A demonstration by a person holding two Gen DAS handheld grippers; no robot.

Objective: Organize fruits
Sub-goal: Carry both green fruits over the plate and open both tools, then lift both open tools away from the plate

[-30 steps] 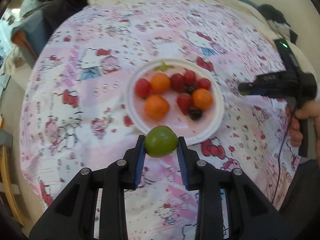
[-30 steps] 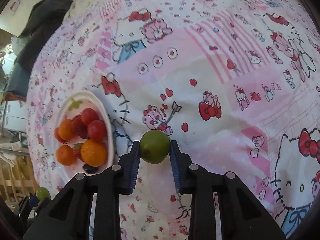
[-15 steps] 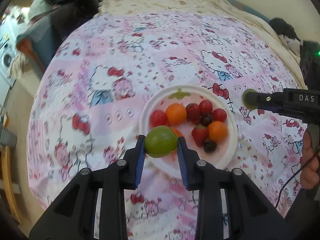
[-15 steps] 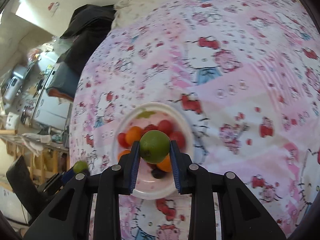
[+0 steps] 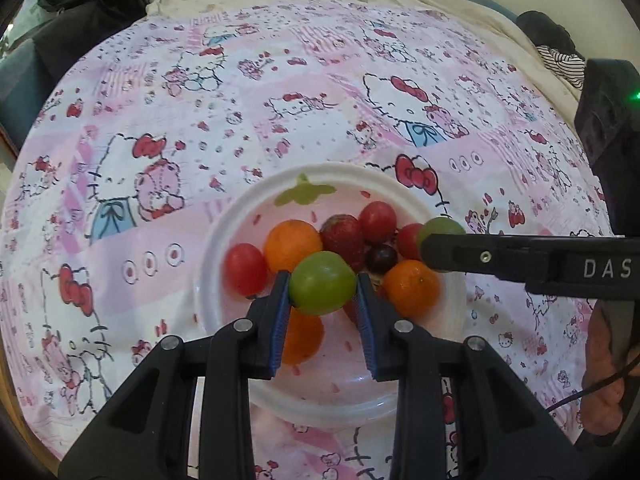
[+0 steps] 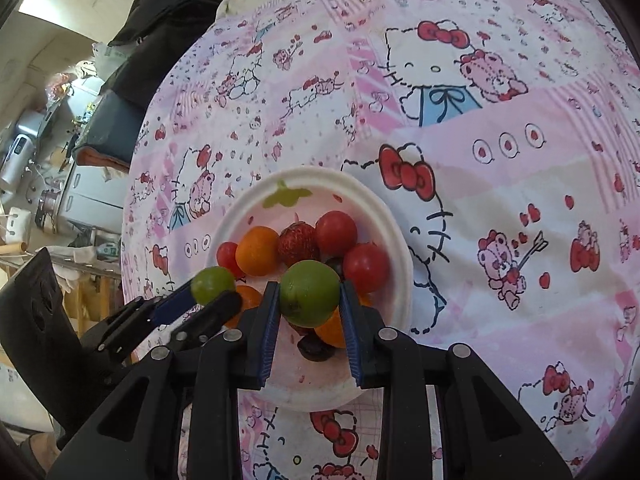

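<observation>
A white plate (image 5: 224, 248) (image 6: 394, 240) on the Hello Kitty cloth holds oranges (image 5: 294, 244), red tomatoes (image 5: 245, 268), a strawberry (image 5: 344, 236) and a dark grape (image 5: 382, 258). My left gripper (image 5: 322, 284) is shut on a green fruit (image 5: 322, 283) above the plate's near side. My right gripper (image 6: 309, 294) is shut on another green fruit (image 6: 309, 294) above the plate. Each gripper shows in the other's view: the right one (image 5: 440, 232) over the plate's right side, the left one (image 6: 212, 288) at the plate's left edge.
The pink patterned cloth (image 5: 320, 80) covers a bed. Dark clothing (image 5: 92, 4) lies at the far left, a striped garment (image 5: 560, 60) at the far right. Household clutter (image 6: 48, 160) stands beyond the bed's left edge. A hand (image 5: 604, 360) holds the right gripper.
Both grippers have moved in over the plate, each still holding its green fruit. The right gripper swung from the open cloth to the plate's right side.
</observation>
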